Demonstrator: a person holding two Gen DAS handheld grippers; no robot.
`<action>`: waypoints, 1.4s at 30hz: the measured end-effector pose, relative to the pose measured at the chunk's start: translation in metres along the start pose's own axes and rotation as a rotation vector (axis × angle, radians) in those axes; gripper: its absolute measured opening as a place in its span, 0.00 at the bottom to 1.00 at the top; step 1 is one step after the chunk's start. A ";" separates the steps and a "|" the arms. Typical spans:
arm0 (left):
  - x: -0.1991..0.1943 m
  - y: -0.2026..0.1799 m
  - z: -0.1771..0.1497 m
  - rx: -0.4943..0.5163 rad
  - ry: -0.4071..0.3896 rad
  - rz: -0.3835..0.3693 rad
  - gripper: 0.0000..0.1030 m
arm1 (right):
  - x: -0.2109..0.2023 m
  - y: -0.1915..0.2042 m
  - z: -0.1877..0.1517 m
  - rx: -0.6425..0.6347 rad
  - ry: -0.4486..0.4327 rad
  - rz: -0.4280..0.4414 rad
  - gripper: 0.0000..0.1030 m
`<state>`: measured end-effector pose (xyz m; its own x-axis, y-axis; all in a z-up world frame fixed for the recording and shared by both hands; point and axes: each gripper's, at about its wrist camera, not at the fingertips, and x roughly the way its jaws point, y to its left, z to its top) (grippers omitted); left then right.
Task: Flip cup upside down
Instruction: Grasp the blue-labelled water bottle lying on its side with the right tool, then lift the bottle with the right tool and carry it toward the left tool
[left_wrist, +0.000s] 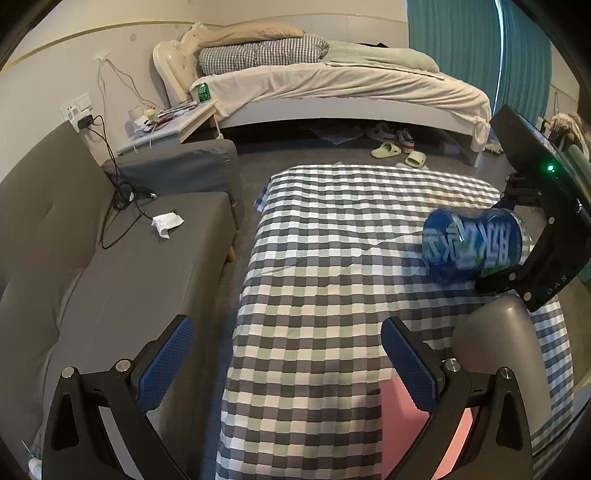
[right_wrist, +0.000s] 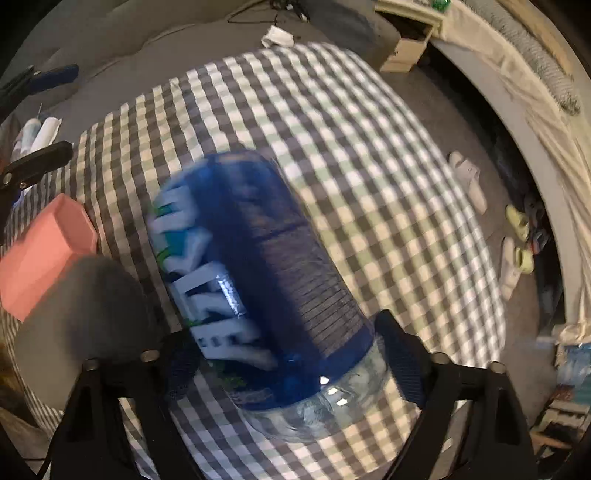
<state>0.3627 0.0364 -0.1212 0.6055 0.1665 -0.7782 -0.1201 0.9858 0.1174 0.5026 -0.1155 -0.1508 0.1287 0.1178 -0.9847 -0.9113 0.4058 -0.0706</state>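
The cup (right_wrist: 258, 280) is clear plastic wrapped in a blue label with white characters. My right gripper (right_wrist: 288, 354) is shut on the cup near its clear end. In the left wrist view the cup (left_wrist: 472, 245) hangs on its side above the checked tablecloth (left_wrist: 332, 258), held by the right gripper (left_wrist: 517, 254) at the right edge. The cup looks blurred. My left gripper (left_wrist: 288, 365) stands open low over the table's near left edge, with nothing between its blue pads (left_wrist: 166, 365).
A grey rounded object (left_wrist: 495, 347) and a pink block (left_wrist: 417, 435) sit on the near part of the table. A grey sofa (left_wrist: 110, 266) lies to the left, with cables and a crumpled tissue. A bed (left_wrist: 332, 85), a nightstand and slippers (left_wrist: 399, 153) are beyond.
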 end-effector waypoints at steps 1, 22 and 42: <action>-0.001 -0.001 0.000 0.004 0.000 0.003 1.00 | 0.002 -0.002 -0.001 0.015 -0.004 0.006 0.80; -0.149 0.000 -0.017 -0.011 -0.147 -0.093 1.00 | -0.181 0.123 -0.195 0.737 -0.211 -0.095 0.74; -0.169 0.043 -0.180 -0.167 -0.018 -0.065 1.00 | -0.099 0.311 -0.182 1.205 -0.288 -0.065 0.74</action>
<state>0.1129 0.0467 -0.0955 0.6301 0.1040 -0.7695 -0.2080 0.9774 -0.0383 0.1349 -0.1654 -0.1040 0.3804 0.1989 -0.9032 0.0212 0.9745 0.2235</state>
